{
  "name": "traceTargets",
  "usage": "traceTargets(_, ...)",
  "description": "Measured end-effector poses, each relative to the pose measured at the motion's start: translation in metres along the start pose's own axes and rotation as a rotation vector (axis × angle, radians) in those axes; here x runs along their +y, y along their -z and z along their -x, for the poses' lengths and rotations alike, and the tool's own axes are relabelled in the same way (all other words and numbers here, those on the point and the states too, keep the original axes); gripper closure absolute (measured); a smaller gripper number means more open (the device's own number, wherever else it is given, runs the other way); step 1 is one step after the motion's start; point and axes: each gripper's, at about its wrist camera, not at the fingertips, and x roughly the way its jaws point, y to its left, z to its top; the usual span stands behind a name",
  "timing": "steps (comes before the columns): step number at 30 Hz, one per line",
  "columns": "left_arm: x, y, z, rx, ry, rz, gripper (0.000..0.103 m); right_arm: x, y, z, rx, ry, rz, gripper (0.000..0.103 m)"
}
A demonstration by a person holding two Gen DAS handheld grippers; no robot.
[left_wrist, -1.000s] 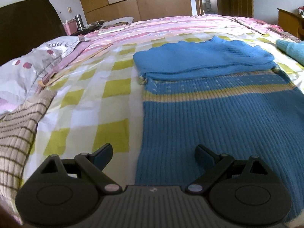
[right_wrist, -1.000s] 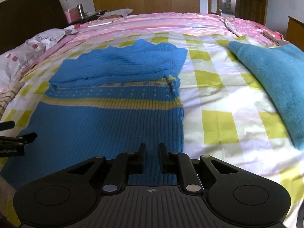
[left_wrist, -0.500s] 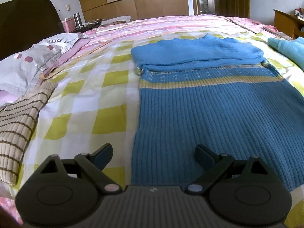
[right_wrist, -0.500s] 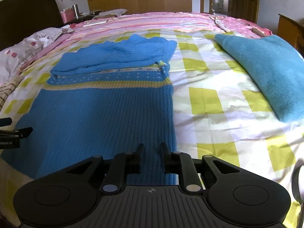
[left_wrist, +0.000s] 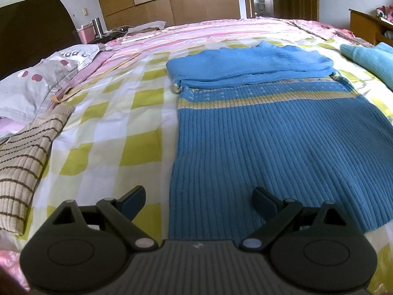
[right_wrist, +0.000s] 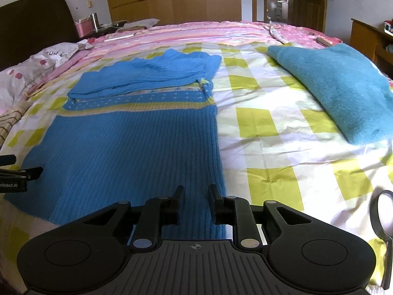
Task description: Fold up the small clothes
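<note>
A blue knitted sweater [left_wrist: 270, 147] lies flat on the checked bedsheet [left_wrist: 110, 135], its lighter blue sleeves folded across the top above a yellow stripe. My left gripper [left_wrist: 198, 193] hovers over the near left hem, jaws wide open, nothing between them. In the right wrist view the sweater [right_wrist: 135, 147] fills the left half. My right gripper [right_wrist: 196, 189] is over its near right corner with a narrow gap. Its jaws are opening and grip nothing; the knit lies beneath them. The left gripper's tip [right_wrist: 14, 172] shows at the left edge.
A folded teal garment [right_wrist: 339, 86] lies to the right of the sweater. A beige striped garment [left_wrist: 22, 159] and a pillow [left_wrist: 36, 81] lie at the left. A dark headboard [left_wrist: 32, 29] stands behind. A round black-rimmed object [right_wrist: 385, 213] is at the near right.
Both grippers have drawn back toward the near edge, so the sweater's bottom hem now shows. The right gripper's jaws have parted a little. The sweater has not moved.
</note>
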Motion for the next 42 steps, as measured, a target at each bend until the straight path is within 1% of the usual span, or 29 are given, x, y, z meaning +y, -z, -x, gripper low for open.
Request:
traceTargets(4, -0.002, 0.002, 0.001, 0.002, -0.003, -0.009, 0.003, -0.003, 0.007, 0.003, -0.005, 0.011, -0.017, 0.076)
traceTargets(17, -0.006, 0.006, 0.006, 0.006, -0.009, -0.029, 0.003, -0.012, 0.023, 0.008, -0.045, 0.001, -0.097, 0.076)
traceTargets(27, -0.006, 0.007, 0.006, 0.003, -0.011, -0.033, 0.003, -0.015, 0.032, 0.010, -0.081, 0.004, -0.120, 0.074)
traceTargets(36, -0.005, 0.008, 0.007, 0.013, -0.001, -0.020, 0.003, -0.015, 0.035, 0.011, -0.097, -0.003, -0.119, 0.073)
traceTargets(42, 0.002, 0.008, 0.007, 0.037, 0.020, 0.025, 0.003, -0.015, 0.035, 0.011, -0.099, -0.013, -0.129, 0.070)
